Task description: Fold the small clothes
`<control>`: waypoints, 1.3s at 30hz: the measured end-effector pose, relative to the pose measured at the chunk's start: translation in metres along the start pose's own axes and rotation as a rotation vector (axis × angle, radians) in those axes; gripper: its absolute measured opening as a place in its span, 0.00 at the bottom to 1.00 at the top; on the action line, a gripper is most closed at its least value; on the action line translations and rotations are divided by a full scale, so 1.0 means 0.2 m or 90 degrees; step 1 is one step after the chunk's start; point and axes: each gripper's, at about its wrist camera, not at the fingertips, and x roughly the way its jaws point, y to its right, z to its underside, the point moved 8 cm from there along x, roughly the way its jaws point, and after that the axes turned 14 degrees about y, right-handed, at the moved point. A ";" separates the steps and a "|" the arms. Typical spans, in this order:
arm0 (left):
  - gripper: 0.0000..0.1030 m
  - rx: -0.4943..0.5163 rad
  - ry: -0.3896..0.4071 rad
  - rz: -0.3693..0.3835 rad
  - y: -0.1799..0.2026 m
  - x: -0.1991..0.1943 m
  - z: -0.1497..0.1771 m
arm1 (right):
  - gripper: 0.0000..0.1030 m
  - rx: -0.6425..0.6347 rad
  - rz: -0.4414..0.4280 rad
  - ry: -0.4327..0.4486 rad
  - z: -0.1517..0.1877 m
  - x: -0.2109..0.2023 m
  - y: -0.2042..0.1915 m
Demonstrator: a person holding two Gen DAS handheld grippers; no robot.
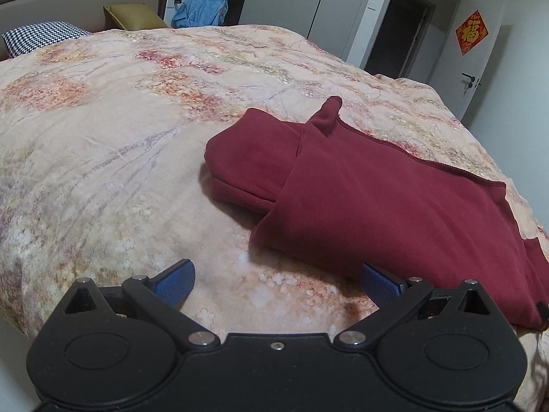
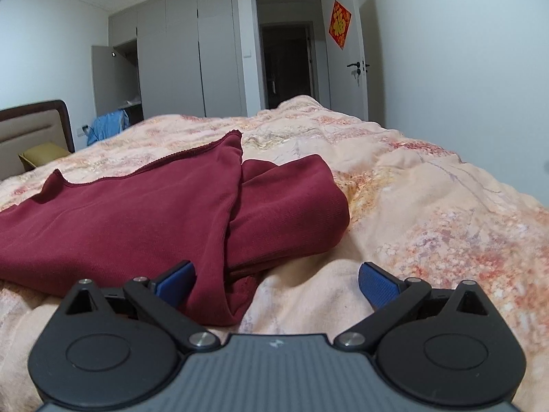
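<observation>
Both hand-held grippers (image 1: pixel 277 283) (image 2: pixel 277 283) gape at red garment's (image 1: pixel 394 199) hem.

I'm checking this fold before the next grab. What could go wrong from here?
1. The quilt is soft and rumpled, so open right tongs closing on the red garment near its corner might pinch bedding too.
2. The garment's layers overlap loosely; lifting one edge could undo the fold.
3. The left tongs sit over bare quilt, likely missing the cloth.
</observation>
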 end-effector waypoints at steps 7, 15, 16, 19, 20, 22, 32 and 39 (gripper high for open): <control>0.99 0.013 0.011 -0.005 0.00 0.01 0.03 | 1.00 0.086 -0.090 0.091 -0.24 -0.12 -0.23; 0.99 -0.034 0.023 0.023 -0.05 -0.03 0.02 | 1.00 -0.048 -0.179 0.058 -0.27 0.13 -0.70; 0.99 -0.047 0.022 0.026 -0.06 -0.03 0.02 | 1.00 -0.057 -0.185 0.051 -0.26 0.15 -0.75; 0.99 -0.074 0.016 0.025 -0.09 -0.04 0.01 | 1.00 -0.072 -0.200 0.019 -0.18 0.21 -0.84; 0.99 -0.079 0.016 0.025 -0.09 -0.04 0.01 | 1.00 -0.070 -0.207 -0.002 -0.13 0.23 -0.86; 0.99 -0.082 0.015 0.021 -0.09 -0.03 0.01 | 1.00 -0.069 -0.209 -0.029 -0.01 0.24 -0.87; 0.99 -0.091 0.016 -0.003 -0.03 -0.01 0.01 | 1.00 -0.086 -0.187 0.054 0.09 0.09 -0.84; 0.99 -0.186 -0.004 0.109 0.10 0.05 -0.03 | 1.00 -0.087 -0.186 0.063 0.07 0.11 -0.85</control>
